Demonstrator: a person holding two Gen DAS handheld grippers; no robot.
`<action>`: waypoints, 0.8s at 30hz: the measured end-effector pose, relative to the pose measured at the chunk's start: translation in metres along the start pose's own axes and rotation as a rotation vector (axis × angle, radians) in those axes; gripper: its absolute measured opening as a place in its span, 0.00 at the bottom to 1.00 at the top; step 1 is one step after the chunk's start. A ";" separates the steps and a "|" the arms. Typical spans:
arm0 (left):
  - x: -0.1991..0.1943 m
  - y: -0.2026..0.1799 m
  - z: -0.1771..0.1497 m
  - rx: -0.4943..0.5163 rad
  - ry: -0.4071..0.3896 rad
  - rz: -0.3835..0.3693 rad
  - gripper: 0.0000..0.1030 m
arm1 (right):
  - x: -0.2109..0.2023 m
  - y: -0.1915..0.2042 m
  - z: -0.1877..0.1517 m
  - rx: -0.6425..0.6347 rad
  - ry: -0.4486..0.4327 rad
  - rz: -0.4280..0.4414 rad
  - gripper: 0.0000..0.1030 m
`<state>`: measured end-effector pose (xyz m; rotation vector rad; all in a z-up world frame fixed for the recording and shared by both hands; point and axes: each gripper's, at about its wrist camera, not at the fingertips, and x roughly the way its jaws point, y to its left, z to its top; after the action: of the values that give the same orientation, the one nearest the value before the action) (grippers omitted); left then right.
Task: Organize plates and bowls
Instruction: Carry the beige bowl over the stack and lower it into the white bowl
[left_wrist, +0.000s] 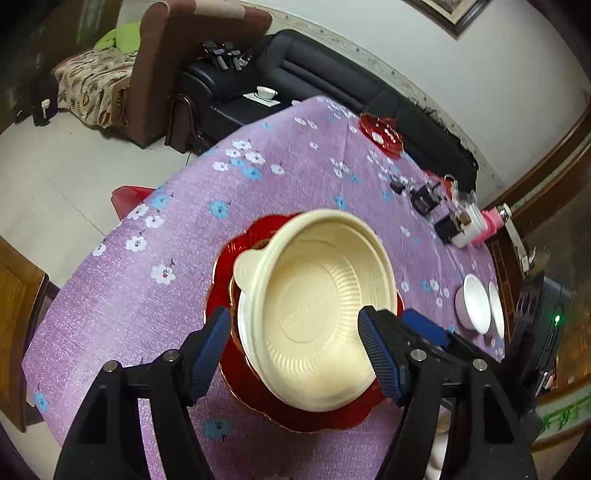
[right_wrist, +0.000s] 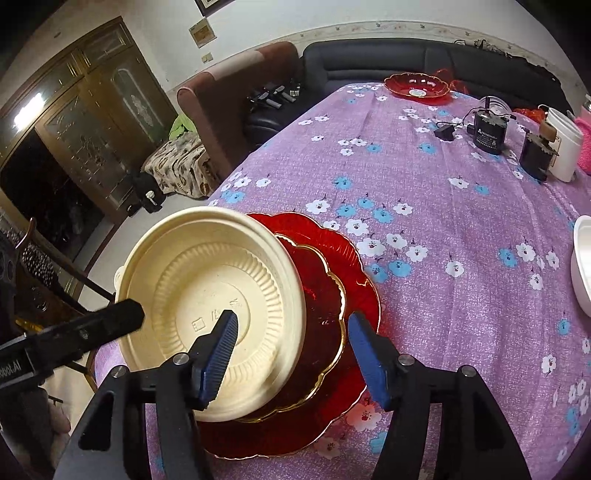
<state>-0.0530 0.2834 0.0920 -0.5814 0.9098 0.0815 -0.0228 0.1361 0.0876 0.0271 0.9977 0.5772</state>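
Observation:
A cream plastic bowl (left_wrist: 314, 306) (right_wrist: 207, 295) rests tilted on two stacked red plates, a small gold-rimmed plate (right_wrist: 321, 295) on a larger red plate (right_wrist: 332, 236) (left_wrist: 221, 273). My left gripper (left_wrist: 293, 314) is open. One pad stands outside the bowl's left rim and the other over its inside, neither pressing. My right gripper (right_wrist: 291, 316) is open too, straddling the bowl's right rim with one finger inside the bowl and one over the small plate. Each view shows a finger of the other gripper at the bowl's edge.
On the purple flowered tablecloth (right_wrist: 443, 221) a red dish (right_wrist: 417, 86) (left_wrist: 382, 134) sits at the far end. Black devices (right_wrist: 487, 133) and a white cup (right_wrist: 561, 147) stand far right. White bowls (left_wrist: 474, 306) (right_wrist: 583, 266) lie to the right. A wooden chair (left_wrist: 18, 314) stands at the left table edge.

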 end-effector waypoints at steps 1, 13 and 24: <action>0.000 0.001 0.001 -0.003 -0.002 0.003 0.68 | 0.000 0.000 0.000 0.000 -0.001 0.002 0.65; 0.026 0.015 0.002 -0.060 0.083 0.004 0.68 | -0.006 0.013 -0.002 -0.025 0.006 0.063 0.65; 0.022 0.016 0.001 -0.075 0.065 -0.017 0.68 | -0.012 0.003 0.003 0.025 -0.015 0.089 0.65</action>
<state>-0.0436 0.2941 0.0688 -0.6643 0.9681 0.0819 -0.0267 0.1338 0.0991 0.0981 0.9928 0.6451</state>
